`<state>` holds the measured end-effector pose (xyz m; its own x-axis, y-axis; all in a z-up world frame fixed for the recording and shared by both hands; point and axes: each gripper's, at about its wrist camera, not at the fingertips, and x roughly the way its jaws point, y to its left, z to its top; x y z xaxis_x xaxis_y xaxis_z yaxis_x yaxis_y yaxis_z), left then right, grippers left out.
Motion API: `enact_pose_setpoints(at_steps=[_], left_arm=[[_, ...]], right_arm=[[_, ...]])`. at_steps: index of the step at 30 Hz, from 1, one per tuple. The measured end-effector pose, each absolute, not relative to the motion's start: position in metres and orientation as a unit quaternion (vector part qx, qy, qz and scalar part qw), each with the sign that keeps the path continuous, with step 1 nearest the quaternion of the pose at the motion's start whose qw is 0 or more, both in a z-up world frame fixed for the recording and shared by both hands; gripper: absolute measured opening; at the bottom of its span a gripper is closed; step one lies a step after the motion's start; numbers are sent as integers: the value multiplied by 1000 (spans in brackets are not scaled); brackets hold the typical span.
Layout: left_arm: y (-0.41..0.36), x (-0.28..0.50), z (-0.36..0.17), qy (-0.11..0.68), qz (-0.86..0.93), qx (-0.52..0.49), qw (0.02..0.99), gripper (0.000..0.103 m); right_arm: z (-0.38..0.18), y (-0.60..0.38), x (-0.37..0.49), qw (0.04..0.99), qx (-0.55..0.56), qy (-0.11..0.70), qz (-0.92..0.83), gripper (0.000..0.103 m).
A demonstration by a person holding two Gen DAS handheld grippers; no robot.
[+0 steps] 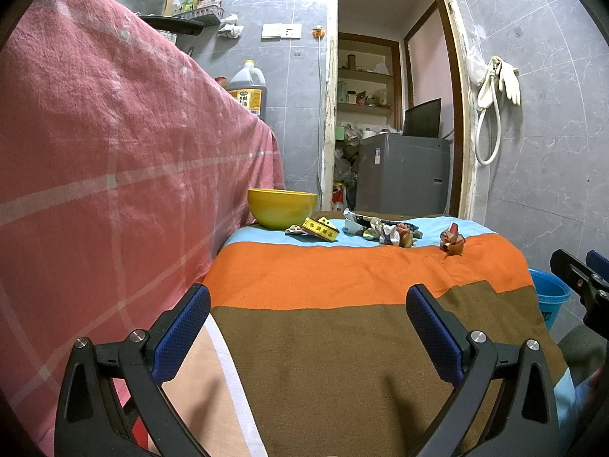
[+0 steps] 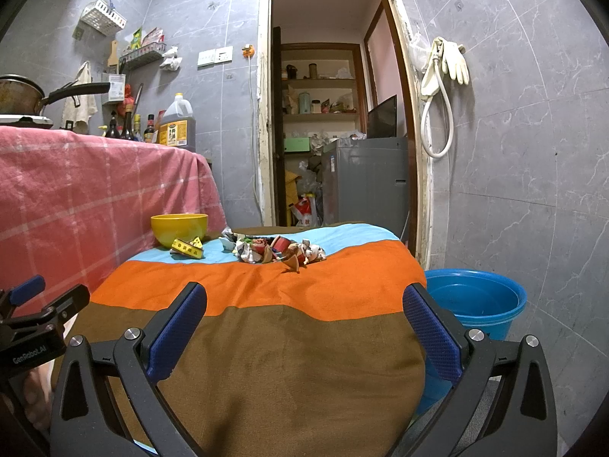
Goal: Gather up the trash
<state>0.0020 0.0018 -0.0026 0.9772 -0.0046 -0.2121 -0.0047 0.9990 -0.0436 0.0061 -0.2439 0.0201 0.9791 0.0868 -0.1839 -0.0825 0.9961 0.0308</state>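
Crumpled wrappers (image 2: 279, 251) and a flattened yellow box (image 2: 187, 248) lie uncollected far ahead of both claws, near a glossy yellow bowl (image 2: 179, 228) | left gripper (image 1: 308, 320) and right gripper (image 2: 304, 318) gape empty over striped cloth (image 2: 266, 293) | smooth blue bucket (image 2: 475, 301) right of the right claw | judged: collection not begun

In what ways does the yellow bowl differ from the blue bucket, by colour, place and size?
The yellow bowl stands on the striped cloth, at its far left end near the trash; the blue bucket stands lower, beside the cloth's right edge. The yellow bowl looks smaller than the blue bucket. The blue bucket's inside shows and looks empty; the yellow bowl's inside is hidden. Both are upright, round and open at the top.
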Motion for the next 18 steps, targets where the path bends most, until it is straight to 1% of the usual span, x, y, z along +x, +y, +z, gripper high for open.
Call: enact_pose_setpoints(at_steps=[18], left_arm=[[2,4,-6,108,3,-23,994,101]], right_arm=[[20,-243,7,995,12,94,43,103]])
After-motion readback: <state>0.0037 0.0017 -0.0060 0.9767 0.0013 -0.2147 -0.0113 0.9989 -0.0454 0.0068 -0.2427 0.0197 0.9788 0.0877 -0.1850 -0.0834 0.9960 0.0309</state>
